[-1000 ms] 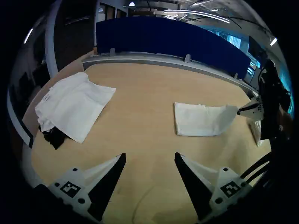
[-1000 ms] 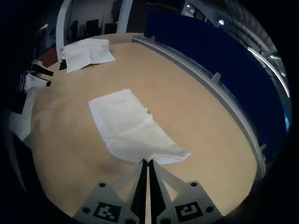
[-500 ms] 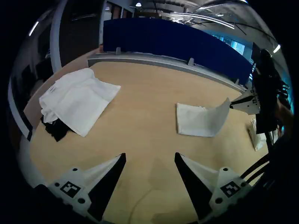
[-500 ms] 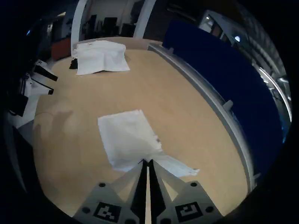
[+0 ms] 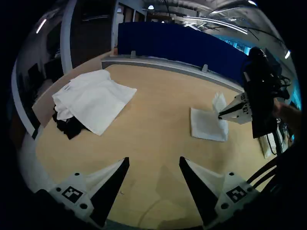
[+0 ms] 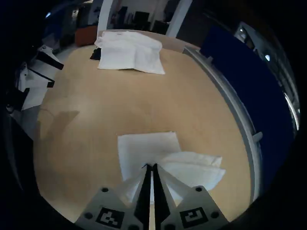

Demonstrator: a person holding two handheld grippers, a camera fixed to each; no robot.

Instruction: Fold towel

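At lower centre of the right gripper view, the towel (image 6: 147, 151) lies crosswise on the counter (image 6: 115, 103), shorter than before, one end doubled over. The right hand-held gripper (image 6: 150, 165) pinches it; the left hand-held gripper (image 5: 153, 159) is spread.

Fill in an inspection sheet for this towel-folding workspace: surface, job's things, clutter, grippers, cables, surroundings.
Surface: light wooden tabletop, rounded edge.
Job's things: small white cloth towel, one end lifted and doubled over the rest.
Clutter: pile of white cloths over a black garment at the table's far corner.
Grippers: left gripper open, off the towel; right gripper shut on the towel's raised edge.
Cables: black cables beside the left gripper.
Surroundings: blue partition behind the table.
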